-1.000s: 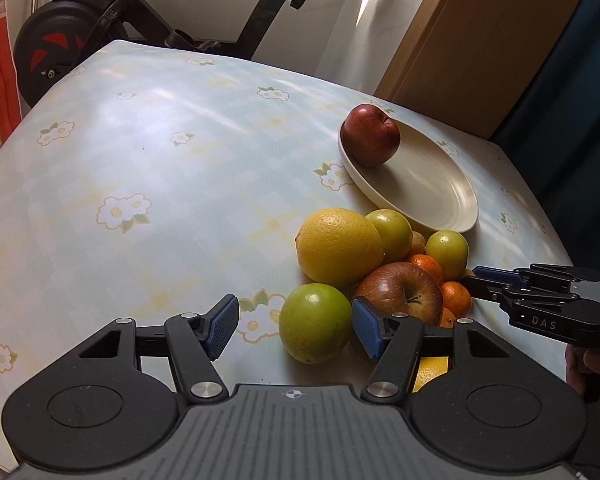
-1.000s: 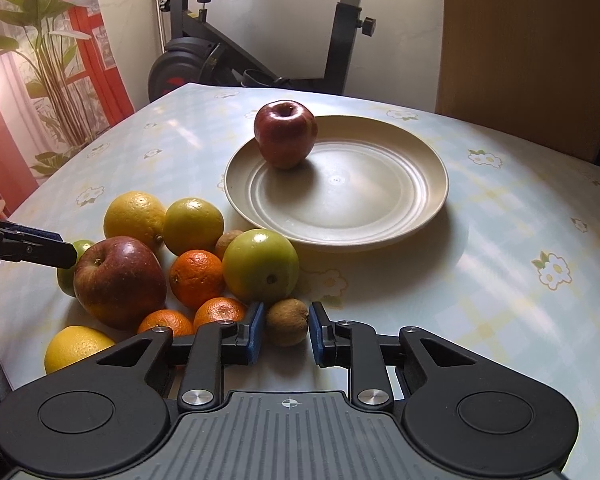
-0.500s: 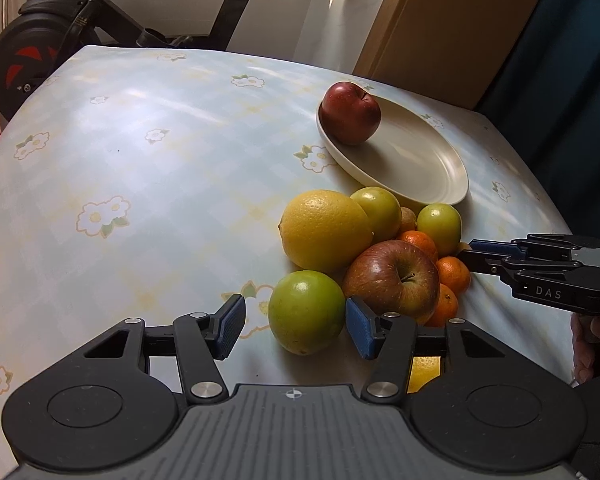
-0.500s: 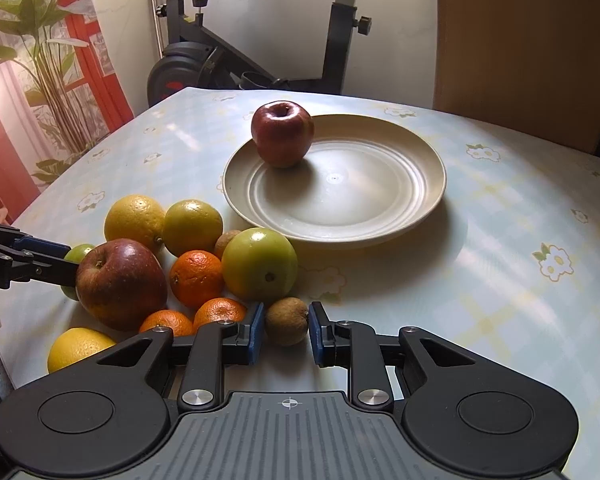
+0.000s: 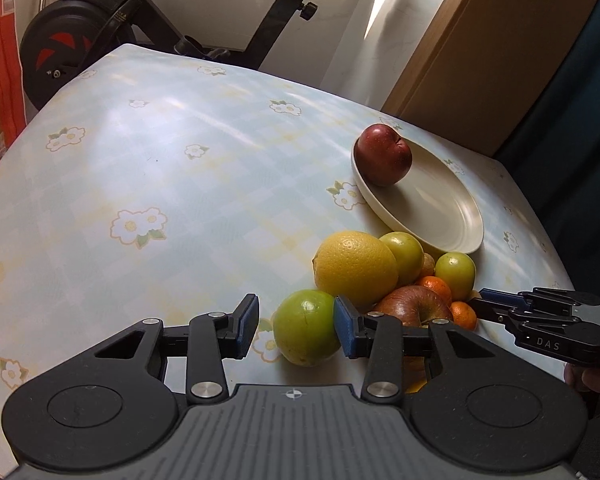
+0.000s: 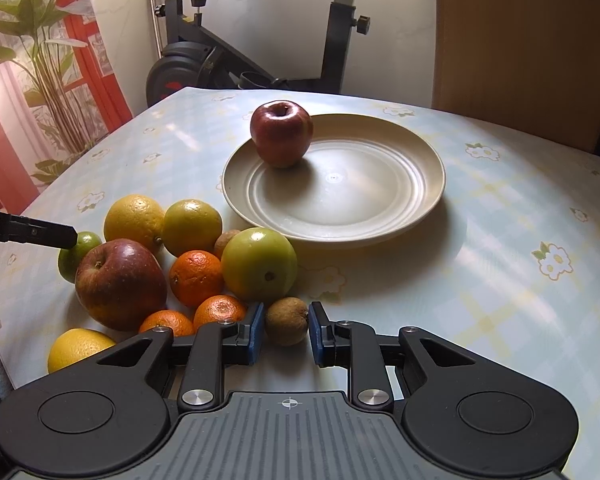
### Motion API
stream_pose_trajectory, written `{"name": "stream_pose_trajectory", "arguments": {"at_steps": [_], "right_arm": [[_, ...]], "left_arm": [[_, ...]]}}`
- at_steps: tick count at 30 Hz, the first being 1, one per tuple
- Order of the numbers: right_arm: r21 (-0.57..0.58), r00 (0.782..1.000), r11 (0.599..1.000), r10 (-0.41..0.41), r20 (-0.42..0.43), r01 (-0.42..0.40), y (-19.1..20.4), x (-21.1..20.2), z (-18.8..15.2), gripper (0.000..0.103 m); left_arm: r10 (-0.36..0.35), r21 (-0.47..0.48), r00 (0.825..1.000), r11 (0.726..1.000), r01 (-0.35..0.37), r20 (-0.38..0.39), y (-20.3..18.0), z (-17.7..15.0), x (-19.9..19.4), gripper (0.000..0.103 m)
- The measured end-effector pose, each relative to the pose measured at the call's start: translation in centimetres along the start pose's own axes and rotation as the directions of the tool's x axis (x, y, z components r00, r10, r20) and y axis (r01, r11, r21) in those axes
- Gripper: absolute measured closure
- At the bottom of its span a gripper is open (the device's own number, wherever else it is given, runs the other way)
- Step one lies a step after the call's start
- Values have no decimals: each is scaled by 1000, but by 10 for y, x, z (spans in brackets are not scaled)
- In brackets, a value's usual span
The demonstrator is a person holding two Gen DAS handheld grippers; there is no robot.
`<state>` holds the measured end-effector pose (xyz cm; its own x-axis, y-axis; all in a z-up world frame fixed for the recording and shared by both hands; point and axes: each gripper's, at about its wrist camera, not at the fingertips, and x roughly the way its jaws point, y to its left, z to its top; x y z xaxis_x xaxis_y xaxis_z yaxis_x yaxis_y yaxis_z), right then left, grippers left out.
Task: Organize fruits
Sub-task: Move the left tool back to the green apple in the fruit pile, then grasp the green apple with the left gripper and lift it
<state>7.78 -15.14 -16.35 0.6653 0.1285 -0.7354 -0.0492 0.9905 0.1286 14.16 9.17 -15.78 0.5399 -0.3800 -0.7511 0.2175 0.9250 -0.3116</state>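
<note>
We list: 1 left gripper (image 5: 296,322), jaws closing around a green apple (image 5: 306,332), left pad not yet touching. 1 right gripper (image 6: 286,328), clamped on a brown kiwi (image 6: 286,320) beside the fruit pile. 1 red apple (image 6: 282,133) on the plate (image 6: 400,216).

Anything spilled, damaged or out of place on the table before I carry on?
Nothing spilled or broken. One red apple sits on the plate; the other fruit lies heaped on the tablecloth beside it. The big apple has mottled brownish-yellow skin low down, possibly just colouring.
</note>
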Motion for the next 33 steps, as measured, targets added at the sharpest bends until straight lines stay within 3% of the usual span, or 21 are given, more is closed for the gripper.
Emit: {"name": "stream_pose_trajectory", "arguments": {"at_steps": [4,8,24,33], "right_arm": [[1,1000,1000,0,0,0,0,0,0,81],[1,1000,1000,-1,-1,1,1,0,0,81],[11,1000,1000,2,-1,-2,0,0,0,81],[24,1000,1000,6,-1,-6,-1,1,0,81]], "left_arm": [[-19,-27,1000,999,19,-12,0,1,2,59],[-90,-63,996,994,88,-27,1,0,5,58],[-54,-36,995,998,51,-88,6,-9,9,48],[-66,-9,990,998,66,-124,2,-9,25,51]]}}
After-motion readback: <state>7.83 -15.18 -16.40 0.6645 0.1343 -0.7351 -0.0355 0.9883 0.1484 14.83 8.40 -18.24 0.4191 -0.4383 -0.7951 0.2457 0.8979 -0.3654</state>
